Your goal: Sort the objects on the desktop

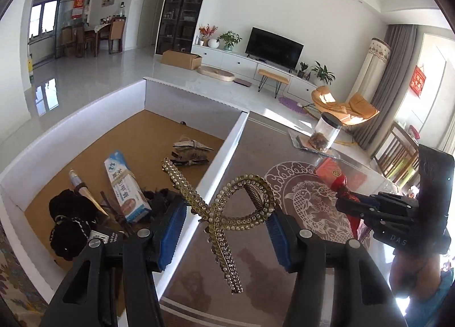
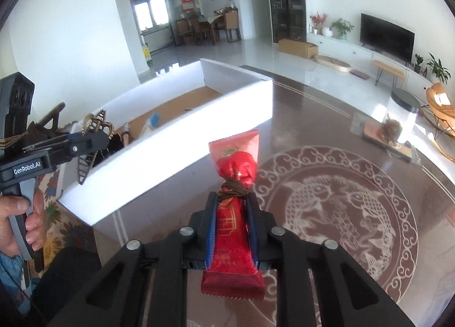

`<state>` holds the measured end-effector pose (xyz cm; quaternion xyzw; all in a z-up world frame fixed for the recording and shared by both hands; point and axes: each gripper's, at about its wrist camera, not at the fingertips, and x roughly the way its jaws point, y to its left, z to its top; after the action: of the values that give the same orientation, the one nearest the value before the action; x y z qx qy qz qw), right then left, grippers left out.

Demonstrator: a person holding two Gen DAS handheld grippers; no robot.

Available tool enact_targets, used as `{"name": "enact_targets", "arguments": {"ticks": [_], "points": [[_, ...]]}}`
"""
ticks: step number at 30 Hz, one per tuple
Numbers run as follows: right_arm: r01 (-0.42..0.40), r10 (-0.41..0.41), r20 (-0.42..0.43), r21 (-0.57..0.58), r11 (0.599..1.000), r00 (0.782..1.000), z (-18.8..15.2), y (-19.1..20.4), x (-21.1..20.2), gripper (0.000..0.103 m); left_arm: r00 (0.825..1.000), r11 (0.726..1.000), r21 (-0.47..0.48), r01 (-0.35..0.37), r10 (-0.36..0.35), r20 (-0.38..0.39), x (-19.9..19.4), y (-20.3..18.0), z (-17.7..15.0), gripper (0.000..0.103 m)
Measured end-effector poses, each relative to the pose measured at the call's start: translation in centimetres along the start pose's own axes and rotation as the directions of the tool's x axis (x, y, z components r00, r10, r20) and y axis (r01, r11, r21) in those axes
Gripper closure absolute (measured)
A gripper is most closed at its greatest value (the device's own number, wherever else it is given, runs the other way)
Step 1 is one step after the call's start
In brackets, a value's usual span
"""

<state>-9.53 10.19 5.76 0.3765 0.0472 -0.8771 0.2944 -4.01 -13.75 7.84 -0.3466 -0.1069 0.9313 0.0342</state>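
My left gripper (image 1: 224, 224) is shut on a gold rhinestone hair clip (image 1: 241, 202), a looped band that hangs in the air above the right wall of a white box (image 1: 236, 139). The box has a brown floor with a toothpaste carton (image 1: 125, 187), black scrunchies (image 1: 71, 213) and tied packets (image 1: 190, 150) lying in it. My right gripper (image 2: 231, 202) is shut on a red sachet (image 2: 233, 213) tied with brown string, held over the table to the right of the box (image 2: 170, 150). The left gripper (image 2: 85, 142) with the clip (image 2: 96, 125) shows at the far left.
A clear jar with a black lid (image 2: 398, 119) stands on a flat plastic packet at the table's far right. The dark glass table top carries a white fish medallion (image 2: 341, 213). A hand (image 2: 25, 213) grips the left handle. A patterned cloth lies left of the box.
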Motion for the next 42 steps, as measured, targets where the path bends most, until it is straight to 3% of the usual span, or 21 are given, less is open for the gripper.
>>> {"name": "enact_targets", "arguments": {"ticks": [4,7,13,14,16,17,18,21,25,26,29,33,38,40,42], "points": [[-0.138,0.141,0.054,-0.043,0.989,0.989,7.1,6.4,3.3,0.083,0.993,0.992,-0.053,-0.116,0.115,-0.015,-0.2,6.4,2.3,0.048],[-0.220,0.222,0.035,-0.053,0.974,0.974,10.3,10.9,7.4,0.083,0.977,0.975,-0.079,-0.209,0.204,-0.063,0.9,10.7,2.7,0.048],[-0.271,0.266,-0.128,-0.023,0.962,0.955,10.6,16.6,17.2,0.082,0.939,0.945,-0.115,-0.307,0.281,-0.198,4.2,15.7,1.3,0.047],[-0.269,0.263,-0.166,-0.017,0.963,0.950,10.2,16.9,18.6,0.078,0.932,0.939,-0.120,-0.324,0.295,-0.209,4.5,16.0,1.0,0.046],[-0.260,0.251,-0.228,-0.010,0.966,0.941,9.5,17.1,20.6,0.055,0.929,0.933,-0.140,-0.330,0.295,-0.224,4.8,16.3,0.5,0.045],[-0.254,0.243,-0.234,-0.016,0.967,0.941,9.3,17.0,20.9,0.032,0.930,0.933,-0.145,-0.331,0.296,-0.218,4.7,16.2,0.3,0.043],[-0.244,0.231,-0.223,-0.029,0.969,0.947,9.2,16.9,20.7,0.017,0.929,0.930,-0.143,-0.338,0.305,-0.209,4.5,16.0,0.1,0.036],[-0.209,0.194,-0.178,-0.070,0.975,0.965,9.4,16.0,18.5,0.015,0.925,0.918,-0.142,-0.370,0.350,-0.148,3.0,15.1,-0.1,0.020],[-0.123,0.105,-0.132,-0.132,0.984,0.986,11.0,14.3,14.7,0.006,0.931,0.912,-0.186,-0.365,0.355,-0.085,0.9,13.3,0.0,0.016],[-0.102,0.083,-0.128,-0.151,0.983,0.988,11.3,14.2,14.0,0.001,0.929,0.909,-0.195,-0.370,0.363,-0.072,0.4,12.8,0.1,0.012],[-0.052,0.024,-0.140,-0.197,0.979,0.990,11.7,14.1,12.7,0.000,0.919,0.897,-0.207,-0.390,0.392,-0.030,-0.9,11.4,0.2,0.005],[-0.027,-0.006,-0.145,-0.228,0.973,0.989,11.5,14.2,11.9,0.000,0.893,0.880,-0.168,-0.445,0.449,-0.020,-2.0,9.3,0.3,0.004],[-0.034,0.000,-0.141,-0.239,0.970,0.990,11.0,14.9,11.8,0.000,0.825,0.811,-0.169,-0.559,0.564,-0.022,-2.9,8.3,0.3,0.004],[-0.034,-0.002,-0.141,-0.249,0.968,0.990,10.8,15.2,12.0,0.000,0.819,0.803,-0.186,-0.567,0.573,-0.022,-3.0,8.4,0.3,0.004],[-0.033,-0.003,-0.139,-0.257,0.966,0.990,10.8,15.3,12.2,0.000,0.834,0.811,-0.211,-0.545,0.551,-0.037,-3.0,8.6,0.2,0.004]]}}
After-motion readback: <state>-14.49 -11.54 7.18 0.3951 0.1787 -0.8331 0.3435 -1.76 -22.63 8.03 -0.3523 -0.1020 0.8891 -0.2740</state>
